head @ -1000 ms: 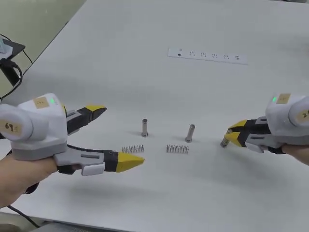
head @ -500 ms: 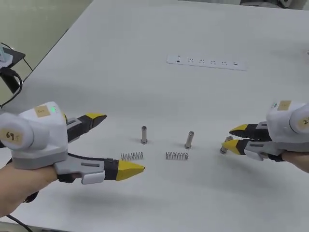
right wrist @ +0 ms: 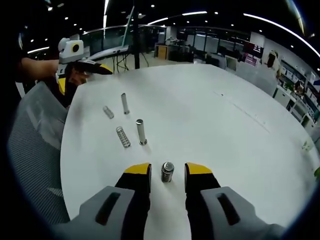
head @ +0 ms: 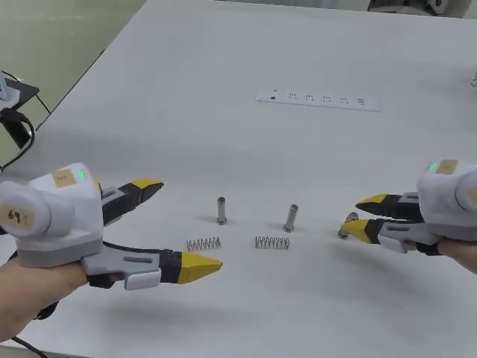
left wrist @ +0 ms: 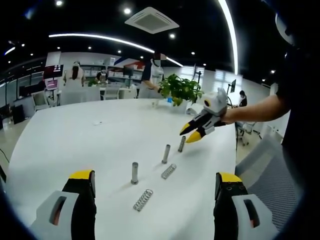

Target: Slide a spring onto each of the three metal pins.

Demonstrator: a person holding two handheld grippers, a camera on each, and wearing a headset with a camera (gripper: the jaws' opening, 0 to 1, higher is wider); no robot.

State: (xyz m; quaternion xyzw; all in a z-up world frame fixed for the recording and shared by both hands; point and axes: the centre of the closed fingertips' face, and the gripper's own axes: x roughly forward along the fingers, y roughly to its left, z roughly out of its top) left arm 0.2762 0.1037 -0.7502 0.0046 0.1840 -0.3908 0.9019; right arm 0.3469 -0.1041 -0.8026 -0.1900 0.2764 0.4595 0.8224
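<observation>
The left gripper (head: 174, 224) hangs low over the near-left of the table (head: 209, 127), jaws spread wide and nothing between them — empty-handed. Just ahead of its lower yellow tip lies the first spring (head: 203, 244), flat on the table. The second spring (head: 272, 242) lies flat too, a little to the right. Behind them stand two bare pins, both upright: the left pin (head: 221, 210) just behind the first spring, the middle pin (head: 291, 217) just behind the second. Springs and pins sit near each other but apart, with no contact.

Over on the right, the right gripper (head: 364, 215) is down at table level with the third pin (head: 346, 224) at its tips. In the right gripper view, the third pin (right wrist: 167, 171) stands between the two yellow tips with a sliver of table on either side — jaws partly open, bracketing it but not squeezing. Its shaft looks ribbed, as if coils are wrapped round it, though it's too small to be sure. Far back on the table lies a white power strip (head: 318, 98), well away from the work.
</observation>
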